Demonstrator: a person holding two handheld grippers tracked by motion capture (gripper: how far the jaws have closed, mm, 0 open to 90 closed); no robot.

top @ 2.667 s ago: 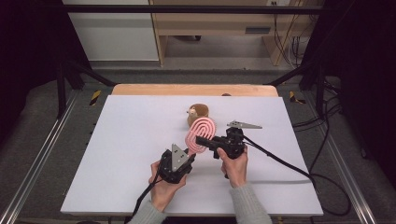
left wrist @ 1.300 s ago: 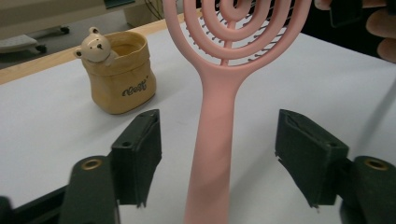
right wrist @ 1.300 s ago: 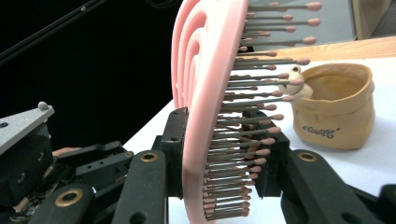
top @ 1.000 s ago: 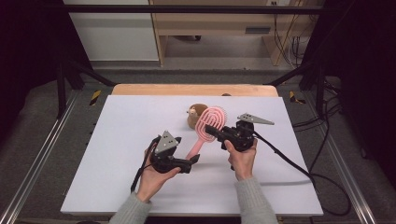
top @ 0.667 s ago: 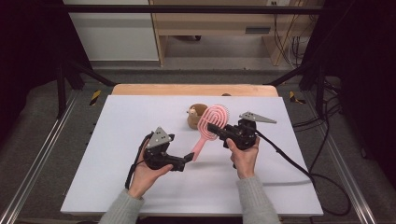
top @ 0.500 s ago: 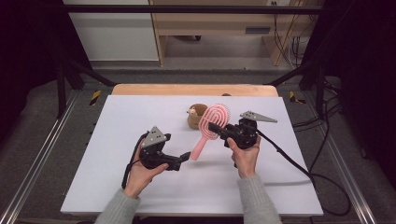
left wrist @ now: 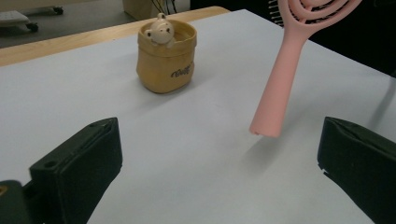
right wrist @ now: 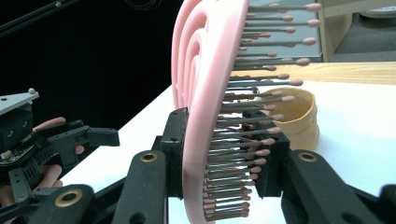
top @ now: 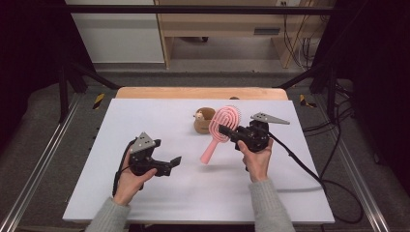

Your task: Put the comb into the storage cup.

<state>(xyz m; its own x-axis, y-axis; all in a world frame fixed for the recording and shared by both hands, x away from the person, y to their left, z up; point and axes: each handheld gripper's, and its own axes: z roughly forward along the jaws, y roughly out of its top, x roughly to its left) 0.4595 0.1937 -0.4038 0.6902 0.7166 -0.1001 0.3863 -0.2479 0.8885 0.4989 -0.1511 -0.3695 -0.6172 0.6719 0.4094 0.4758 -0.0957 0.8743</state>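
Since the earlier frames my left gripper (top: 175, 161) has let go of the handle and slid off to the left, its jaws having just been opening with nothing between them, while the pink hairbrush (top: 220, 131) has gone from lying near the table to hanging clear of it in my right gripper (top: 223, 129). Now that brush is held by its head, handle angled down toward me, just right of the small tan pot (top: 204, 120) with the bear figure (presumably where the brush is headed). To do this well I'd carry the brush over until the handle tip hangs over the pot's mouth, tip it upright, and lower slowly so the light pot doesn't topple. My right jaws are clamped across the head (right wrist: 205, 116), one pad on the back, the other among the bristles; my left jaws stand wide and empty, touching nothing
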